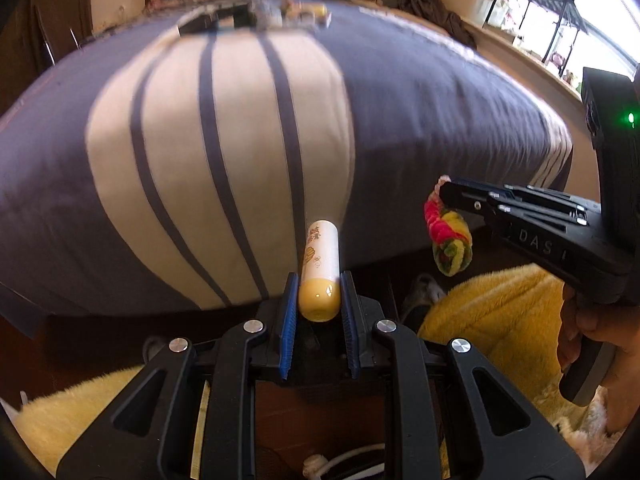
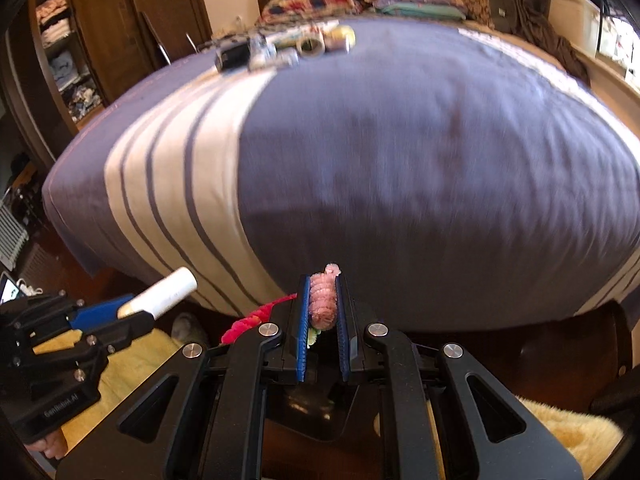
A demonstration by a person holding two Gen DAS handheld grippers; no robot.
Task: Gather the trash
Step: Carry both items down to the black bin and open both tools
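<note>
Left wrist view: a small white tube (image 1: 322,270) with a yellow cap was clamped between the left gripper (image 1: 320,304) pads, held off the foot of the striped bed (image 1: 180,168).

Right wrist view: a twisted fuzzy cord (image 2: 323,300) was pinched in the right gripper (image 2: 322,312), its loose end hanging out beside the pads. Judged best: both grips kept firm until a bin was reached; none was seen.

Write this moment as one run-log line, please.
left gripper: shut on small bottle | right gripper: shut on fuzzy multicolour strip | bed: other items remain near pillows
</note>
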